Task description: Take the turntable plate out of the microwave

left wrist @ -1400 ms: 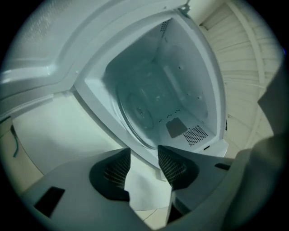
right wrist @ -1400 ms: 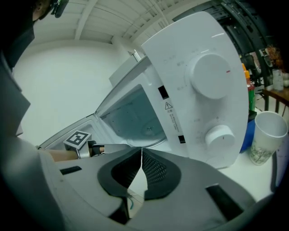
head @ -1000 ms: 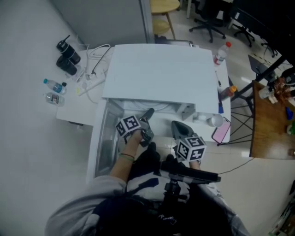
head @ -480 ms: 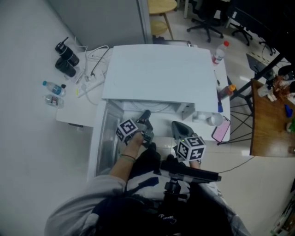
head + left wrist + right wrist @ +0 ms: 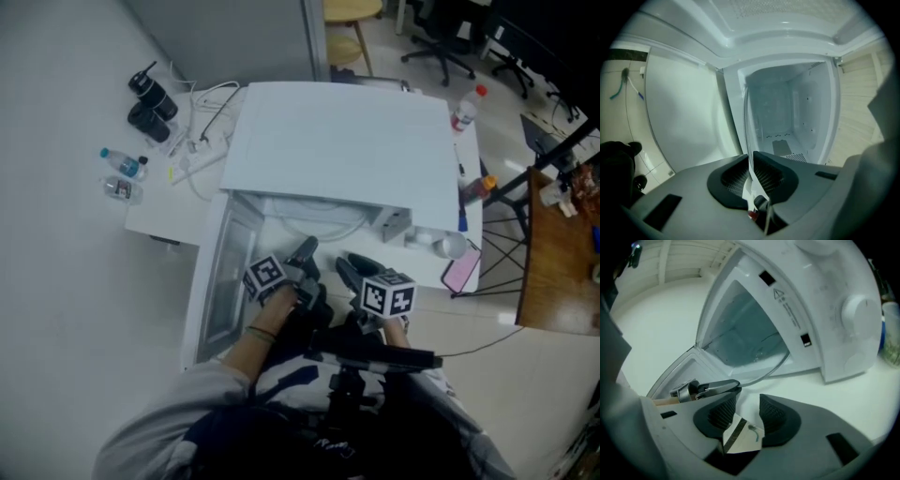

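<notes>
The clear glass turntable plate (image 5: 323, 225) sticks out of the open white microwave (image 5: 342, 141), its rim past the front of the cavity. My left gripper (image 5: 305, 251) is shut on the plate's thin edge (image 5: 747, 123), which runs edge-on between its pads (image 5: 764, 176). In the right gripper view the plate (image 5: 745, 348) lies tilted in front of the cavity, with a left fingertip (image 5: 717, 386) clamped on its near rim. My right gripper (image 5: 350, 266) hangs just right of it; its jaws (image 5: 746, 404) are opening and nothing is between them.
The microwave door (image 5: 225, 272) swings open to the left. On the table's left end lie two water bottles (image 5: 122, 173), black devices (image 5: 150, 98) and cables (image 5: 202, 131). A pink phone (image 5: 459, 272) and a bottle (image 5: 469, 105) sit on the right. A wooden desk (image 5: 562, 253) stands further right.
The left gripper's jaws have shut on the plate's edge and it has shifted slightly. The right gripper has sunk a little and its jaws have parted.
</notes>
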{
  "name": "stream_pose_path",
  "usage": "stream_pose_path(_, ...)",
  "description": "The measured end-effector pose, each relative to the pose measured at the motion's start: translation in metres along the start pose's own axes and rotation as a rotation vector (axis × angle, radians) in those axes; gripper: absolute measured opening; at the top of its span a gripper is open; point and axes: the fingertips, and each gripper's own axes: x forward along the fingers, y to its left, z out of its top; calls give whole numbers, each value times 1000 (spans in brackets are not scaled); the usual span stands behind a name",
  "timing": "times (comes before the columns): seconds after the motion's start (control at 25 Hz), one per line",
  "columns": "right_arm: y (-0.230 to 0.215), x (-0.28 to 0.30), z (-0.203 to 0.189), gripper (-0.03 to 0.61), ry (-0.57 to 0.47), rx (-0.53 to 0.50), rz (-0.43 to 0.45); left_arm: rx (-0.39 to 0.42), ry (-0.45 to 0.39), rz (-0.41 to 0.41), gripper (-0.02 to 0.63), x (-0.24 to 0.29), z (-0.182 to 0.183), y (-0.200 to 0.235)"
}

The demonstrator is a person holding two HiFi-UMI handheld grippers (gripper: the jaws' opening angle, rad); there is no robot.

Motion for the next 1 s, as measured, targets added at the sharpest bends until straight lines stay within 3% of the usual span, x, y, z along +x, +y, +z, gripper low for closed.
stream_pose_path(0.2, -8, 18, 0, 166, -16, 198, 50, 13, 5, -6, 26, -13, -6, -2)
stream_pose_path(0.4, -19, 39, 17, 167, -58, 281, 53, -17, 21, -41, 26, -19, -17, -3)
stream_pose_path(0.52, -19, 42, 21, 115, -74, 319, 77, -26, 34, -57, 26, -21, -22, -3)
stream_pose_path(0.68, -19, 39, 21, 107, -85, 334, 92, 44, 48, -66, 34, -21, -22, -3)
stream_pose_path(0.76, -18, 37, 19, 106, -79, 333, 98, 39, 28, -59, 42, -18, -18, 0)
stream_pose_path(0.84, -15, 34, 18, 103, -74, 324, 107, 19, -4, -54, 94, -16, -12, 5)
stream_pose_path(1.0, -10, 30, 18, 103, -63, 301, 119, 18, -46, -92, 118, -10, 3, 1)
